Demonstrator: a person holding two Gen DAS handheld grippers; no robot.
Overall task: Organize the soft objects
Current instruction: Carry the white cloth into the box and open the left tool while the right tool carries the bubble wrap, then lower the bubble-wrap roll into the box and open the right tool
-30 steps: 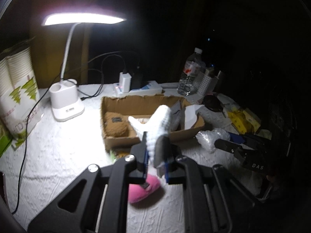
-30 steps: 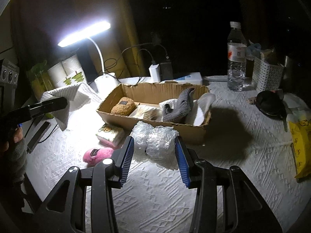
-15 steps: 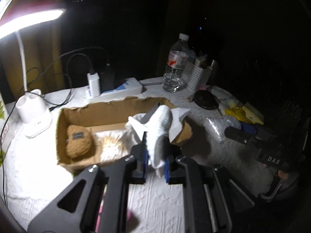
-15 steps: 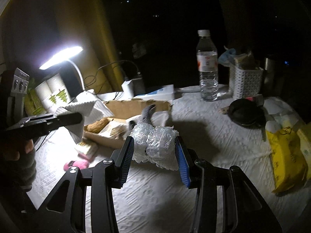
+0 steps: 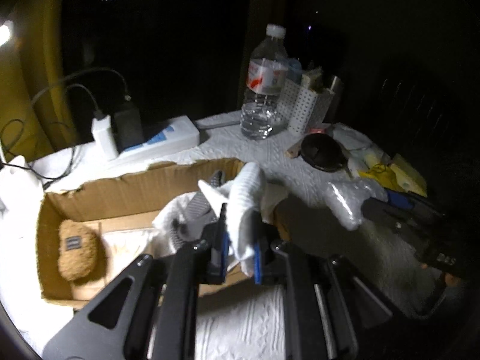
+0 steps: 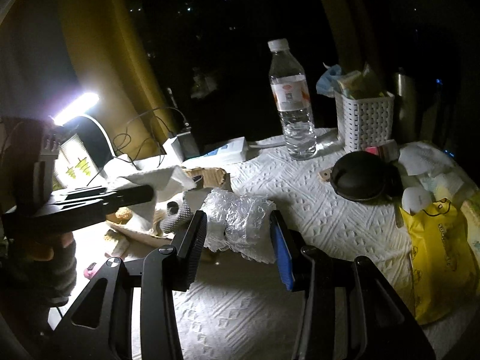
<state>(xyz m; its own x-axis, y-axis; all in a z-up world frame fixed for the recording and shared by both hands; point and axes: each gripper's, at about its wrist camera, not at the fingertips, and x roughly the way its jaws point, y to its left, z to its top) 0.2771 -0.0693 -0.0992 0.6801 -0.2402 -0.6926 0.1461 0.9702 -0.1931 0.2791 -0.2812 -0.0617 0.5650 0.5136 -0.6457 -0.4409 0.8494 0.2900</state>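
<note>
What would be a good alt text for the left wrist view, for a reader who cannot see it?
The left gripper is shut on a white ribbed cloth, held over an open cardboard box containing a brown plush toy and a grey sock. To the right, the right gripper holds a wad of bubble wrap; a water bottle stands behind on the dim table.

We see open cloth [image 6: 303, 201] right of the box [image 5: 126, 189]; bottle [image 6: 292, 105], basket [image 6: 364, 120] and pouch [image 6: 361, 177] crowd the far side.
</note>
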